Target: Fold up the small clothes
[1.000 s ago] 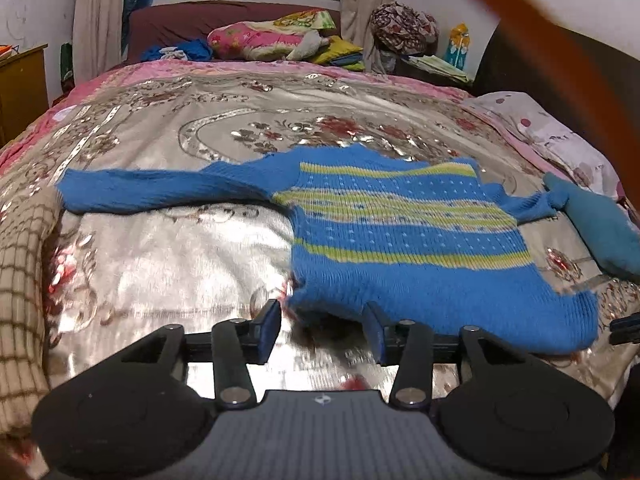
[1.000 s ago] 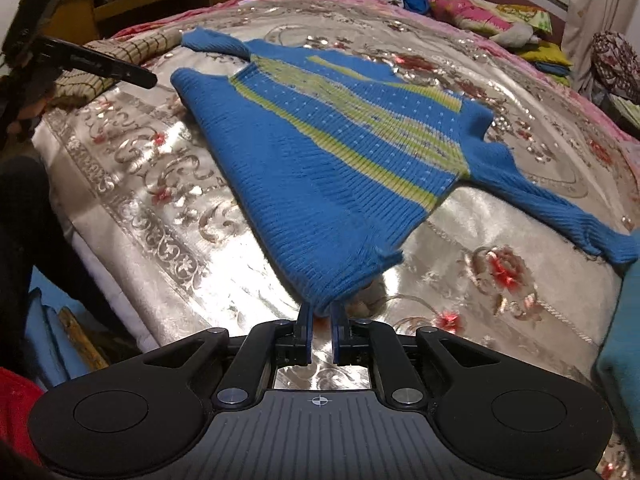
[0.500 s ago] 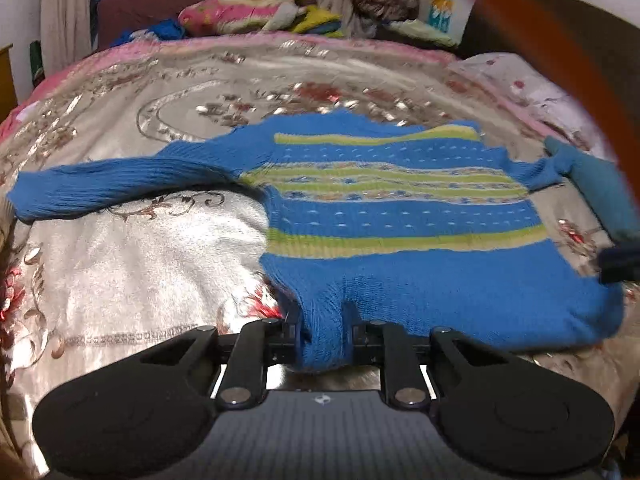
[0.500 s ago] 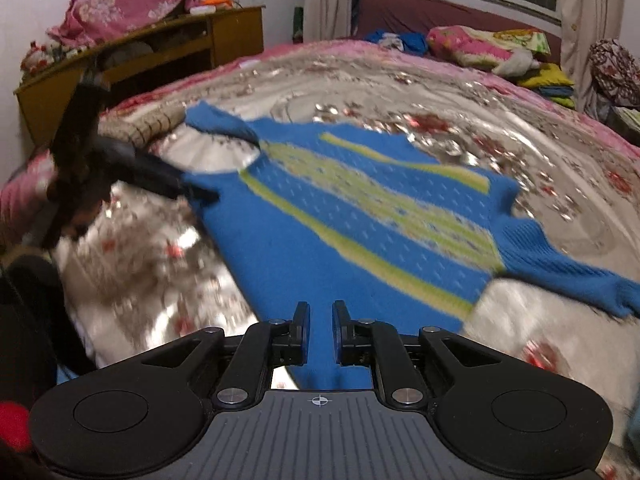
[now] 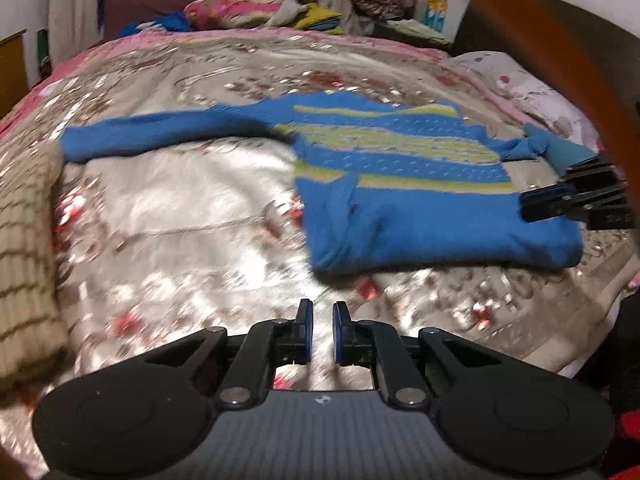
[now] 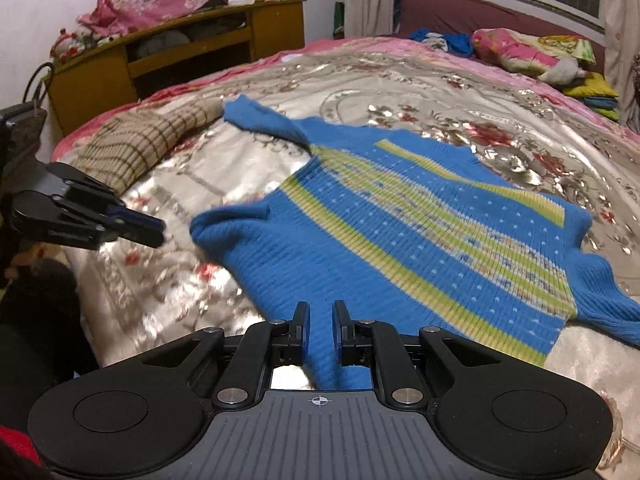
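A blue knit sweater (image 5: 404,184) with yellow-green stripes lies spread on the bed, one sleeve stretched out to the left; it also shows in the right wrist view (image 6: 420,240). My left gripper (image 5: 320,320) hangs over the bedspread short of the sweater's bunched lower left corner, jaws nearly closed with a narrow gap and nothing between them. My right gripper (image 6: 320,320) is shut on the sweater's hem, blue knit filling the gap between its pads. The right gripper is seen from the left wrist view (image 5: 576,202) at the hem's right end.
The bed carries a shiny floral bedspread (image 5: 180,208). A beige checked garment (image 6: 140,140) lies at its left side, a teal cloth (image 5: 564,148) at the right. Pillows and folded clothes (image 5: 248,4) sit at the head. A wooden shelf (image 6: 180,56) stands beside the bed.
My left gripper has let go of the sweater's lower left corner and pulled back; the corner now lies bunched on the bed. My right gripper still holds the hem.
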Motion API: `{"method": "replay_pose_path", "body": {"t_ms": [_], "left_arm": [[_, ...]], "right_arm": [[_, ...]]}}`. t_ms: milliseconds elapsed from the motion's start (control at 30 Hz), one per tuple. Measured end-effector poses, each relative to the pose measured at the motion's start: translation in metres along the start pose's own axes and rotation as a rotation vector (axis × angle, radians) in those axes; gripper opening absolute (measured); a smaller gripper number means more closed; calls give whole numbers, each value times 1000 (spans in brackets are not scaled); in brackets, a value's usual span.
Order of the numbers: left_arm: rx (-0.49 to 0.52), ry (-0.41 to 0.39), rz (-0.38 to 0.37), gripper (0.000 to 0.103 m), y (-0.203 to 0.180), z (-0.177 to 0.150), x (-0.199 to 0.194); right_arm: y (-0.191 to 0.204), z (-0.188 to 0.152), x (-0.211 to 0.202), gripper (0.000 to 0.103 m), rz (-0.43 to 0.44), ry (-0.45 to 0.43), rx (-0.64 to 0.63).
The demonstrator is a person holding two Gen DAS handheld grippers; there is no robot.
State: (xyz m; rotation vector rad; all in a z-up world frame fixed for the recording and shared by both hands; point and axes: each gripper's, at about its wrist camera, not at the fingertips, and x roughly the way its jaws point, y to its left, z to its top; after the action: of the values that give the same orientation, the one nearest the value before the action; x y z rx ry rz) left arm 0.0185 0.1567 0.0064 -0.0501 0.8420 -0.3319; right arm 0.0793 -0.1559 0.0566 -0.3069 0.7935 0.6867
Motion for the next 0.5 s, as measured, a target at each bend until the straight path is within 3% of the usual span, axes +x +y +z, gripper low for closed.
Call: {"method": "replay_pose_path", "body": {"t_ms": [67,133,200,267,367,433,500], "left_arm": [[-33,-24,-8,17,3,3,-3],[-50,-63,-28,21,2,11,-3],[-22,-102,-29,32,-7,22,2],[30,-124,-16,51,-17,31,12],[91,-107,-7,56,-27,44,35],[108,-74,-2,56,-28,50,52],[113,-50,1,56,-29,53,63]], "right_arm": [[-1,-3,-2,14,-8,8,6],[-3,-4,-2,25,-15,15,16],[-5,-4,0,28,-29,21,17],[-7,-6,2,28,-50,30,9],[-13,-8,4,34,-64,40,23],[-18,-10,6,48,-75,39,16],[-23,-10,12,51,-77,38,16]]}}
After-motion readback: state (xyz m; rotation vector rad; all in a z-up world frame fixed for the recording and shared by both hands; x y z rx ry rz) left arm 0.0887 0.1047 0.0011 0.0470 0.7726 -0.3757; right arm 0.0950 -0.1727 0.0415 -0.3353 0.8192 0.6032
